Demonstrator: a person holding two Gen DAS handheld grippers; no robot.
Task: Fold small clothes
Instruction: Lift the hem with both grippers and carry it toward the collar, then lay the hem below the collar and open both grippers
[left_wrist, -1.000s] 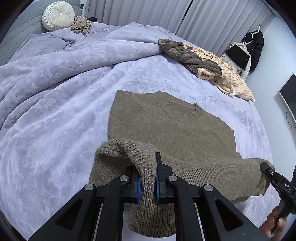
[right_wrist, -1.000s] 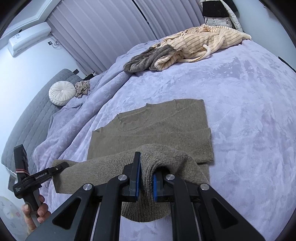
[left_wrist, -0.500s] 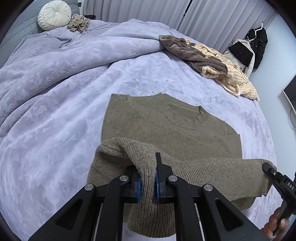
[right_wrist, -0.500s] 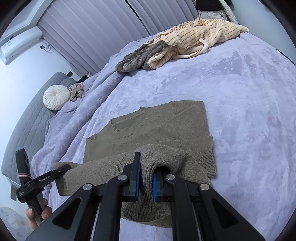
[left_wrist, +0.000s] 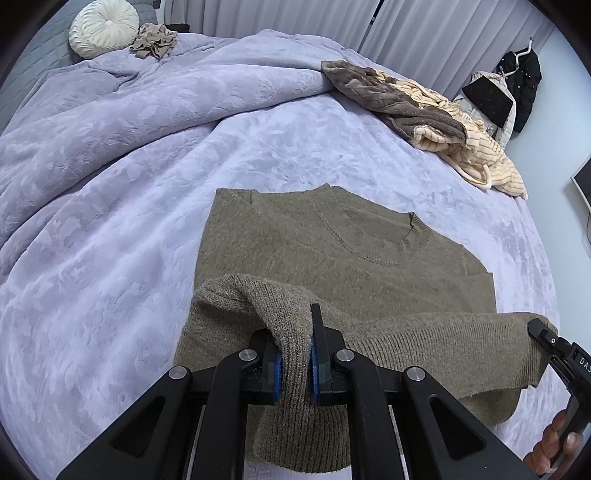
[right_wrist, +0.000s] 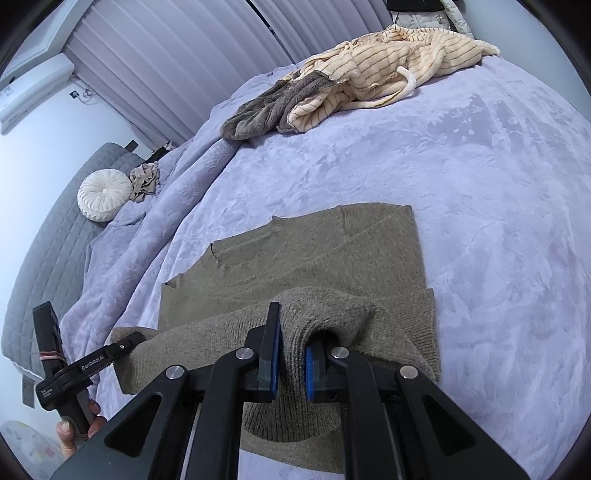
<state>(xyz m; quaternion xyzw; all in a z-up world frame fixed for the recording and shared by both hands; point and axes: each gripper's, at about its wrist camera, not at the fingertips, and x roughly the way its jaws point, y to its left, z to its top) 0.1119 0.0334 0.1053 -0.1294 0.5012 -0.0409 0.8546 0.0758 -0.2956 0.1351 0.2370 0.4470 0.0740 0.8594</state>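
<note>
Far right on lilac plush blanket (left_wrist: 110, 221): cream striped garment (left_wrist: 480, 155); olive knit sweater (left_wrist: 332, 243) lies near centre; left gripper (left_wrist: 295, 354) and right gripper (right_wrist: 291, 354) each pinch its raised hem, held level.

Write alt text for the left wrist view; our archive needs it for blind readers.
The left tool is clamped on the lifted hem of an olive sweater lying on a lavender bedspread, while the right tool holds the hem's other end. A heap of clothes lies beyond.
</note>
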